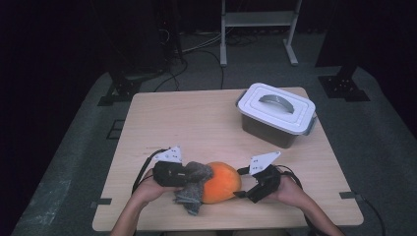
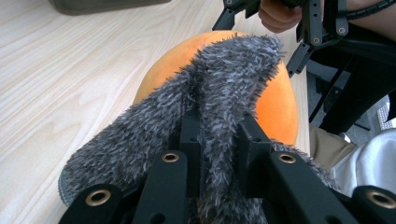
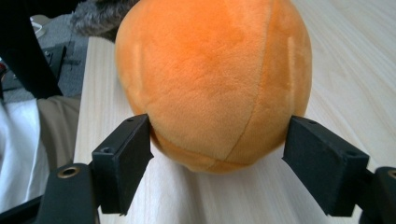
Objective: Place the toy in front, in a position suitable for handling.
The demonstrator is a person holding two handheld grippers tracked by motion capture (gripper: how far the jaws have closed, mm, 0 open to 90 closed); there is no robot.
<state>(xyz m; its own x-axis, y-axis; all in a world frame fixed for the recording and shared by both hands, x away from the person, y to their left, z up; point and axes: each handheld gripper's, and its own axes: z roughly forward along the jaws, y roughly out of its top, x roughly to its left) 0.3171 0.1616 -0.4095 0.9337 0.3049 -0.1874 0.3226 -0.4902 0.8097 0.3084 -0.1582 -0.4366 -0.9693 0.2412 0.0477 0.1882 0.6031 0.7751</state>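
An orange plush ball lies on the wooden table near its front edge. A grey fuzzy cloth is draped against the ball's left side. My left gripper is shut on that cloth; in the left gripper view a fold of the cloth is pinched between the two jaws of the left gripper, with the ball behind it. My right gripper is at the ball's right side. In the right gripper view the jaws of the right gripper stand open, one on each side of the ball.
A white lidded storage bin with a grey handle stands at the table's back right. Beyond the table are a metal rack's legs and cables on the floor. The person's forearms come in at the front edge.
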